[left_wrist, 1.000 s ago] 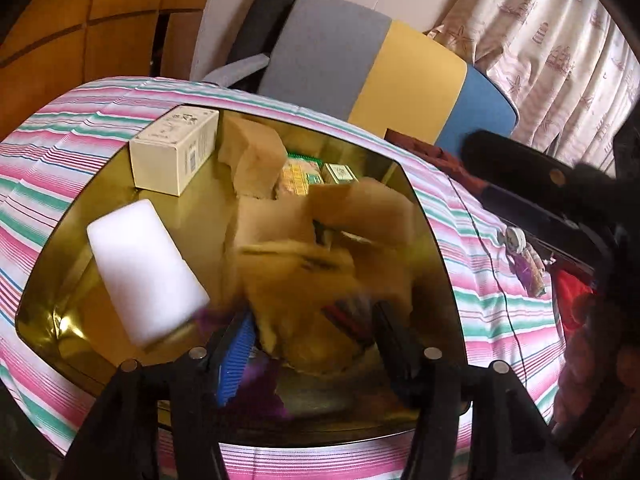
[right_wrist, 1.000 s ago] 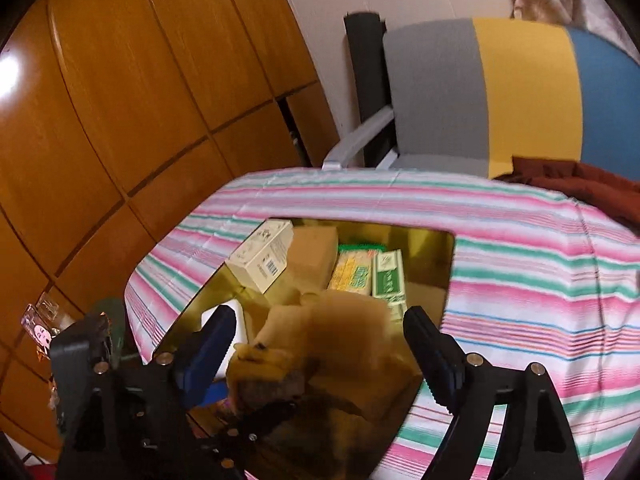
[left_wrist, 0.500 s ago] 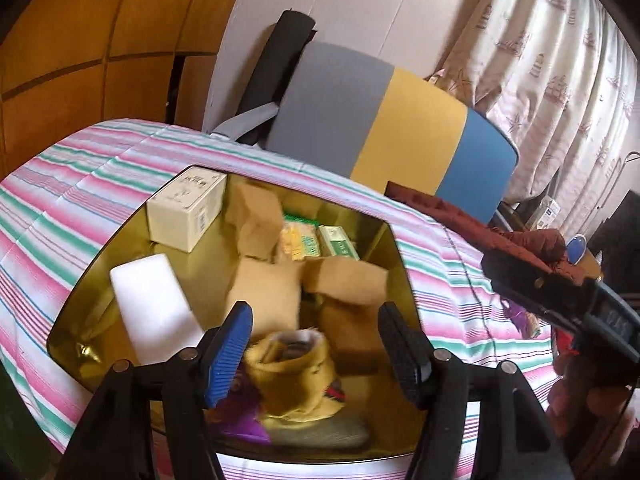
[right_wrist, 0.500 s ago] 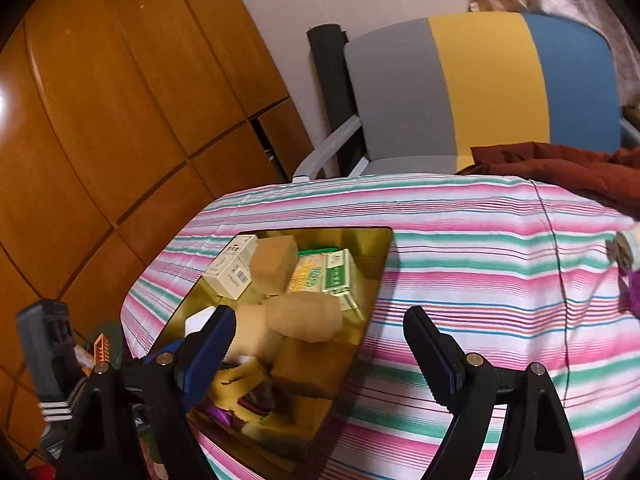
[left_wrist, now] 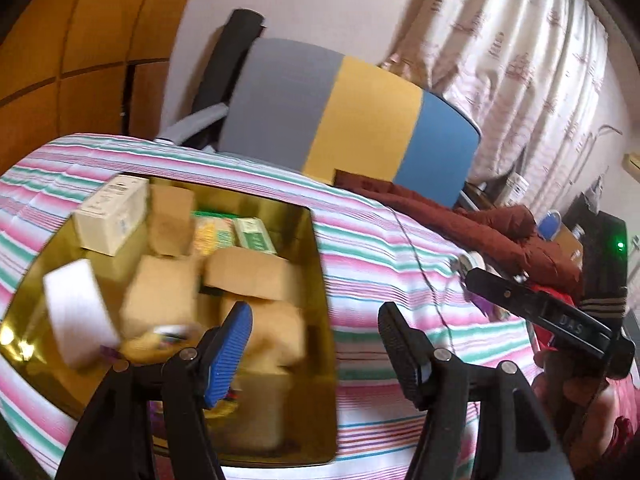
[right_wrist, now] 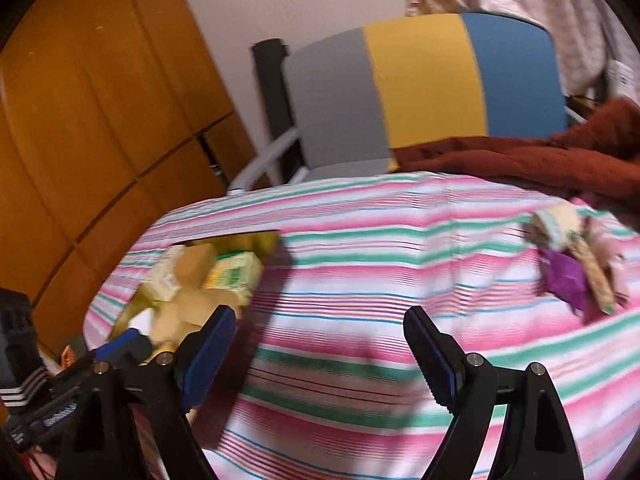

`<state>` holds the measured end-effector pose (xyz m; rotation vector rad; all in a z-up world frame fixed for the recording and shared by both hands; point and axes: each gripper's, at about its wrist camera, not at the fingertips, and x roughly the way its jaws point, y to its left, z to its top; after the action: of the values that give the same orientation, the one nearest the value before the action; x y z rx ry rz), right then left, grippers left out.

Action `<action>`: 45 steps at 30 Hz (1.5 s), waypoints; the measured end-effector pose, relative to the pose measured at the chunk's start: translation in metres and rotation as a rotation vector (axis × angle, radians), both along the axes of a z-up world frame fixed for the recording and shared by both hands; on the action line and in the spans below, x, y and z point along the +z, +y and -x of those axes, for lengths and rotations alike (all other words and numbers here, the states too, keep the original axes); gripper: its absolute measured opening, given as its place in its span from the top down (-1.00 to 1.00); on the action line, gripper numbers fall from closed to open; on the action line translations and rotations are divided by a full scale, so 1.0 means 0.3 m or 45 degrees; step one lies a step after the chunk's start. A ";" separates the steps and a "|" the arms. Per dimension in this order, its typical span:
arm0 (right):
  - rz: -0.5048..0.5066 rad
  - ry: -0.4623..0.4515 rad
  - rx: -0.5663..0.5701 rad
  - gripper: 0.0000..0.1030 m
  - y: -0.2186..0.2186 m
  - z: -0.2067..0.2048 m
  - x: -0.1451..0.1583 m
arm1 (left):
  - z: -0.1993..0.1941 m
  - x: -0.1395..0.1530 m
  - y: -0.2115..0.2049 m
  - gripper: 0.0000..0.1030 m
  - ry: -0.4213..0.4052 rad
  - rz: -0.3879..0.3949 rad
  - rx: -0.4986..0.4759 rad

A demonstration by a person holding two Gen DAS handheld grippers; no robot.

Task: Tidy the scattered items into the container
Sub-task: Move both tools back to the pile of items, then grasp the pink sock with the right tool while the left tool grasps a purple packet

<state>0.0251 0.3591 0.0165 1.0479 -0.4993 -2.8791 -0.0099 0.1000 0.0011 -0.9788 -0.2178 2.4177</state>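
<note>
Left hand-held gripper, jaws apart and empty, poised over the near right corner of the shiny gold rectangular container, which rests on the pink, green and white striped cloth and holds tan sponge blocks, a white foam block and a cream carton. Right hand-held gripper, jaws apart and empty, above bare cloth. A small heap of scattered items, purple wrapper and pale packets, lies on the cloth, well apart from the container.
</note>
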 end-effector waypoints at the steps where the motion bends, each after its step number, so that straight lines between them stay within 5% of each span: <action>1: -0.004 -0.013 -0.026 -0.68 0.034 -0.011 -0.008 | -0.007 -0.001 0.026 -0.29 -0.003 0.005 -0.020; 18: -0.103 -0.161 -0.523 -0.66 0.681 -0.094 -0.063 | -0.093 -0.004 0.317 -0.29 -0.014 0.075 -0.280; 27: 0.026 -0.194 -0.648 -0.55 0.910 -0.062 -0.141 | -0.091 -0.046 0.476 -0.29 -0.066 0.131 -0.382; 33: 0.059 -0.252 -0.600 -0.55 0.953 0.014 -0.208 | -0.106 -0.084 0.571 -0.29 -0.109 0.160 -0.452; 35: 0.074 -0.272 -0.581 -0.46 0.961 0.039 -0.229 | -0.108 -0.095 0.601 -0.29 -0.115 0.175 -0.463; 37: 0.088 -0.286 -0.551 -0.02 0.960 0.055 -0.245 | -0.108 -0.103 0.643 -0.29 -0.122 0.179 -0.489; 40: 0.103 -0.317 -0.514 0.39 0.953 0.066 -0.262 | -0.104 -0.111 0.703 -0.29 -0.127 0.185 -0.514; 45: 0.124 -0.322 -0.510 0.65 0.944 0.055 -0.251 | -0.069 -0.134 0.820 -0.29 -0.169 0.189 -0.539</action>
<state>0.0087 0.6422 -0.0587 1.4526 -0.9545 -3.0183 0.0110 0.3461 -0.0391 -1.1240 0.1168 2.0059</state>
